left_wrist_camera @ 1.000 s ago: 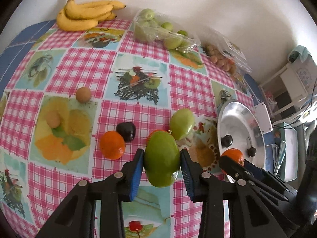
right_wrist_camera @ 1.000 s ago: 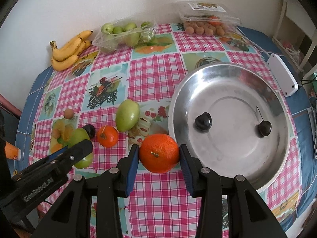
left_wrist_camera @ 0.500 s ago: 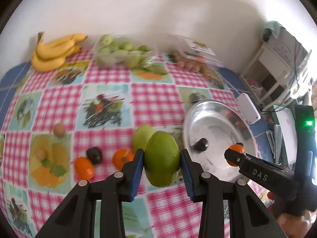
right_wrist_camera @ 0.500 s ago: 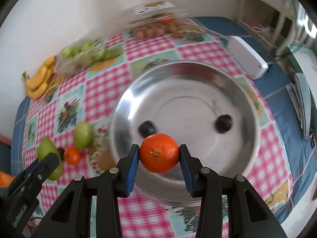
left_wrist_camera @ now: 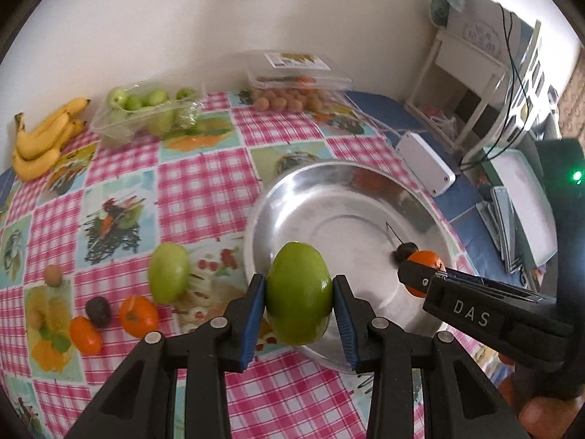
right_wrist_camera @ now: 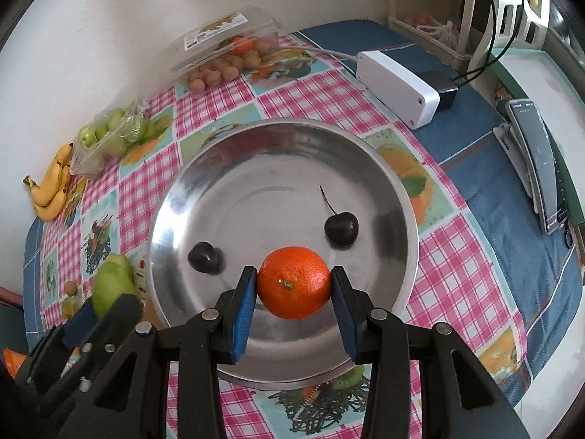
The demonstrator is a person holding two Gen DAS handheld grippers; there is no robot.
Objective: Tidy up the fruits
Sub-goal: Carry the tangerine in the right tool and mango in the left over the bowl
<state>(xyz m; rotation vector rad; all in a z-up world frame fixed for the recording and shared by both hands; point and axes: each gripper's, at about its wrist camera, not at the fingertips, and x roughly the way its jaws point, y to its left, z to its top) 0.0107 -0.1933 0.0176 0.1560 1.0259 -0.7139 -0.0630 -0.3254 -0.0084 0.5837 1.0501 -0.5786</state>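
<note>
My left gripper (left_wrist_camera: 298, 301) is shut on a green mango (left_wrist_camera: 299, 292), held above the near left rim of the steel bowl (left_wrist_camera: 329, 197). My right gripper (right_wrist_camera: 293, 287) is shut on an orange (right_wrist_camera: 294, 281), held over the bowl's (right_wrist_camera: 256, 153) near side; it also shows in the left wrist view (left_wrist_camera: 426, 272). Two dark cherries (right_wrist_camera: 205, 257) (right_wrist_camera: 341, 227) lie in the bowl. On the cloth left of the bowl lie another green mango (left_wrist_camera: 169, 271), two oranges (left_wrist_camera: 139, 315) (left_wrist_camera: 86, 334), a dark plum (left_wrist_camera: 98, 310) and a small brown fruit (left_wrist_camera: 53, 275).
Bananas (left_wrist_camera: 44, 135), a clear tray of green fruit (left_wrist_camera: 146, 113) and a clear box of small brown fruit (left_wrist_camera: 292, 87) stand along the wall. A white box (right_wrist_camera: 396, 87) with a cable lies right of the bowl. A phone (right_wrist_camera: 541, 161) lies further right.
Both grippers have moved over the bowl with their fruit: the left to its near left rim, the right further over its inside.
</note>
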